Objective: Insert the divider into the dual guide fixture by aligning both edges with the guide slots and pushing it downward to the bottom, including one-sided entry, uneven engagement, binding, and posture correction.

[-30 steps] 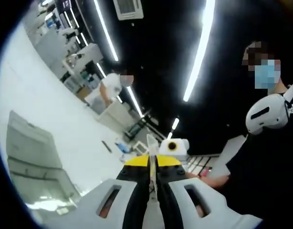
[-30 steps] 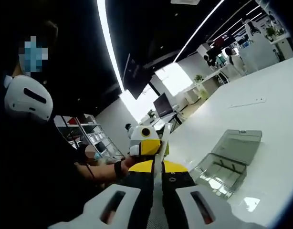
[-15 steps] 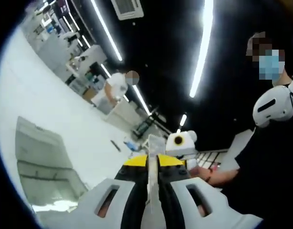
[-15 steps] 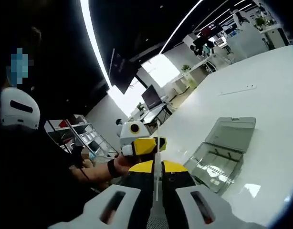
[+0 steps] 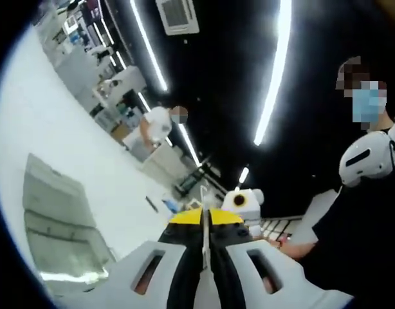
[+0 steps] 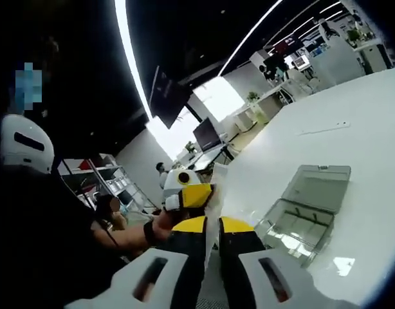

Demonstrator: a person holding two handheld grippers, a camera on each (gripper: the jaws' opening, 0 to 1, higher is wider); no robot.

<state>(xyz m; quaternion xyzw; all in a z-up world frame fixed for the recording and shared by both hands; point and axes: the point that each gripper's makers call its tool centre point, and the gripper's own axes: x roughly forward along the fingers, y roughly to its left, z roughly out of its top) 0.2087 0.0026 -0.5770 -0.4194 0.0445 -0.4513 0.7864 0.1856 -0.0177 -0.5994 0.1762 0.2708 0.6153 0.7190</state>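
The divider (image 5: 204, 201) is a thin clear plate, seen edge-on in the left gripper view. My left gripper (image 5: 204, 217) is shut on one of its edges, yellow jaw tips pressed together. In the right gripper view the divider (image 6: 217, 180) rises between the yellow tips of my right gripper (image 6: 211, 224), which is shut on the opposite edge. The left gripper (image 6: 199, 195) faces it from the left, held in a hand. The guide fixture (image 6: 305, 211), a clear box with its lid open, lies on the white table (image 6: 352, 154) below and to the right. It also lies low on the left as the fixture (image 5: 53, 219).
The person holding the grippers stands close, in dark clothes (image 5: 361, 232). Another person (image 5: 159, 123) stands at a far bench. A thin pale strip (image 6: 325, 129) lies on the table beyond the fixture. Small items (image 5: 160, 205) lie on the far table.
Both grippers keep their hold on the divider. Both views have shifted a little with the hands; the fixture has not moved on the table.
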